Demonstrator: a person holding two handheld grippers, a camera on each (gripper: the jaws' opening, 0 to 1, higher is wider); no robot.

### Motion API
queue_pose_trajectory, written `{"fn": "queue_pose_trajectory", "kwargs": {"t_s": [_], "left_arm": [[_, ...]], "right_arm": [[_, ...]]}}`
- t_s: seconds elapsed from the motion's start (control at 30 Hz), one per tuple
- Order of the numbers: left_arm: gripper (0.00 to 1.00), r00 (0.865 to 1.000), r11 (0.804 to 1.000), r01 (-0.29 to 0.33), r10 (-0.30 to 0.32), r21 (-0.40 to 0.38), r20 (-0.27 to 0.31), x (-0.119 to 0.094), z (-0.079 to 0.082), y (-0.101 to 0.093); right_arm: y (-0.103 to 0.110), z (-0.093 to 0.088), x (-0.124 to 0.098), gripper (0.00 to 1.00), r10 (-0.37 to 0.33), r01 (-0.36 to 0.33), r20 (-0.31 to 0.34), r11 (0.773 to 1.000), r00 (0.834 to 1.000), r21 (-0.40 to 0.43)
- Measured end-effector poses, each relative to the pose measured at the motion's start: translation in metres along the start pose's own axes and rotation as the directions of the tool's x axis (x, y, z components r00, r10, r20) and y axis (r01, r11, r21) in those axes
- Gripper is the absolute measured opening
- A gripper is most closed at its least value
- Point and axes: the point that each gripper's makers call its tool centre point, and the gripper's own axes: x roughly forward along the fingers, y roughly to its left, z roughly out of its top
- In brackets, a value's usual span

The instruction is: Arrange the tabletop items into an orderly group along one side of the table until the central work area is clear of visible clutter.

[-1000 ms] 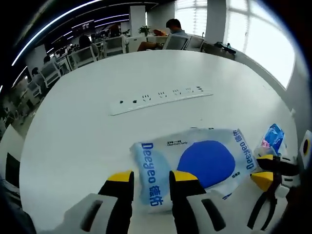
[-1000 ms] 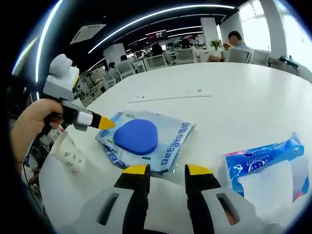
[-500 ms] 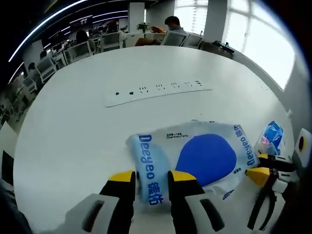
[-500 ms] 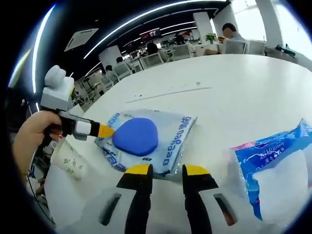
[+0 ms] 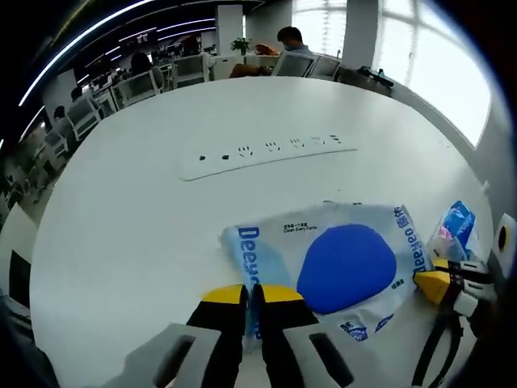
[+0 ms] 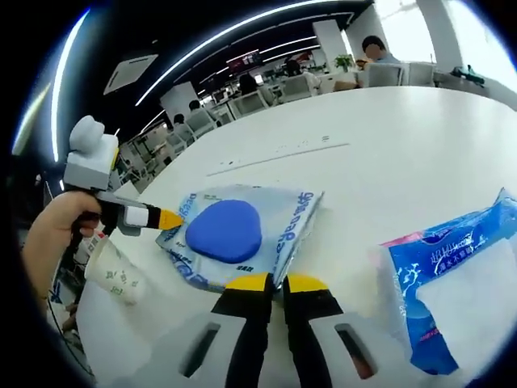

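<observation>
1. Left claw (image 5: 250, 297): yellow tips pressed together on the near edge of the wipes pack (image 5: 323, 271), pinching its wrapper; seen from the other side at (image 6: 179, 218), held by a hand (image 6: 50, 234).
2. Right claw (image 6: 277, 284): tips also closed, pinching the opposite edge of the wipes pack (image 6: 242, 234); its yellow tip shows in the left gripper view at (image 5: 432, 283), touching the pack's right end.
3. Wipes pack: flat on the white surface (image 5: 145, 210), light-blue wrapper w/ round dark-blue lid in the middle, between the two claws.
4. Blue tissue pouch (image 6: 448, 275): lies on the surface just right of the pack in the right gripper view; in the left gripper view it is at (image 5: 452, 228), beyond the pack's right end.
5. Paper cup (image 6: 113, 271): on its side, near the pack, under the left claw.
6. Power strip (image 5: 262, 152): white, long, on the surface beyond the pack, well apart from it.
7. Far behind the pack: chairs (image 5: 137, 85) and a seated person (image 5: 284, 44) at the surface's far edge.
</observation>
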Motion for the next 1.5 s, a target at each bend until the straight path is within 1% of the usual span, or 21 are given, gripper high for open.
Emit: {"fn": "queue_pose_trajectory", "kwargs": {"t_s": [0.07, 0.27, 0.37, 0.4, 0.5, 0.6, 0.67, 0.73, 0.77, 0.8, 0.97, 1.1, 1.13, 1.2, 1.23, 1.33, 1.5], "left_arm": [[0.00, 1.000, 0.999, -0.020, 0.021, 0.031, -0.011, 0.000, 0.004, 0.001], [0.00, 0.999, 0.997, -0.043, 0.044, 0.069, -0.012, -0.005, 0.004, -0.002], [0.00, 0.999, 0.995, -0.044, 0.044, 0.088, -0.002, -0.015, 0.001, -0.007], [0.00, 0.999, 0.995, -0.043, 0.043, 0.089, -0.002, -0.018, 0.000, -0.008], [0.00, 0.999, 0.998, -0.037, 0.037, 0.056, -0.004, -0.028, -0.002, -0.010], [0.00, 0.999, 0.998, -0.032, 0.033, 0.053, -0.008, -0.034, 0.000, -0.011], [0.00, 0.999, 0.998, -0.029, 0.029, 0.054, -0.014, -0.037, -0.004, -0.015], [0.00, 0.999, 0.997, -0.037, 0.039, 0.072, -0.022, -0.044, -0.004, -0.016], [0.00, 0.999, 0.996, -0.039, 0.040, 0.079, -0.020, -0.045, 0.001, -0.014], [0.00, 0.999, 0.996, -0.039, 0.041, 0.083, -0.018, -0.047, 0.001, -0.015], [0.00, 0.999, 0.996, -0.028, 0.029, 0.086, -0.016, -0.053, -0.002, -0.022], [0.00, 1.000, 0.997, -0.016, 0.017, 0.075, -0.016, -0.055, -0.003, -0.026], [0.00, 1.000, 0.998, -0.020, 0.022, 0.068, -0.023, -0.057, -0.005, -0.026], [0.00, 0.999, 0.996, -0.027, 0.029, 0.086, -0.023, -0.061, -0.007, -0.030], [0.00, 0.999, 0.995, -0.029, 0.031, 0.093, -0.018, -0.068, -0.010, -0.034], [0.00, 0.999, 0.994, -0.032, 0.034, 0.106, -0.020, -0.074, -0.018, -0.038], [0.00, 0.999, 0.995, -0.025, 0.028, 0.099, -0.031, -0.069, -0.024, -0.040]], "right_arm": [[0.000, 0.002, 0.000, 0.02, -0.002, 0.002, 0.005, 1.000, 1.000, -0.017], [0.000, 0.006, -0.005, 0.01, -0.003, 0.005, 0.033, 0.998, 0.999, -0.056], [-0.001, 0.014, -0.010, 0.01, -0.007, 0.011, 0.054, 0.997, 0.999, -0.076], [0.001, 0.013, -0.013, 0.01, -0.007, 0.012, 0.058, 0.997, 0.998, -0.082], [0.003, 0.012, -0.019, 0.01, -0.003, 0.009, 0.059, 0.996, 0.998, -0.092], [0.004, 0.011, -0.024, 0.01, 0.000, 0.006, 0.062, 0.995, 0.998, -0.096], [0.004, 0.010, -0.030, 0.01, 0.015, -0.012, 0.048, 0.997, 0.999, -0.074], [0.002, 0.012, -0.034, 0.01, 0.026, -0.022, 0.053, 0.997, 0.998, -0.068], [0.003, 0.011, -0.036, 0.01, 0.031, -0.028, 0.048, 0.997, 0.998, -0.066], [0.003, 0.012, -0.040, 0.01, 0.032, -0.029, 0.049, 0.997, 0.998, -0.066], [0.001, 0.016, -0.051, 0.01, 0.041, -0.037, 0.057, 0.996, 0.998, -0.082], [0.000, 0.015, -0.057, 0.01, 0.042, -0.037, 0.054, 0.995, 0.998, -0.091], [0.001, 0.014, -0.060, 0.01, 0.043, -0.038, 0.054, 0.995, 0.998, -0.094], [0.001, 0.013, -0.064, 0.01, 0.041, -0.035, 0.047, 0.994, 0.998, -0.106], [0.000, 0.013, -0.065, 0.01, 0.038, -0.033, 0.044, 0.993, 0.998, -0.112], [-0.001, 0.013, -0.068, 0.01, 0.041, -0.035, 0.036, 0.991, 0.999, -0.132], [-0.002, 0.008, -0.071, 0.01, 0.029, -0.024, 0.026, 0.988, 0.999, -0.155]]}}
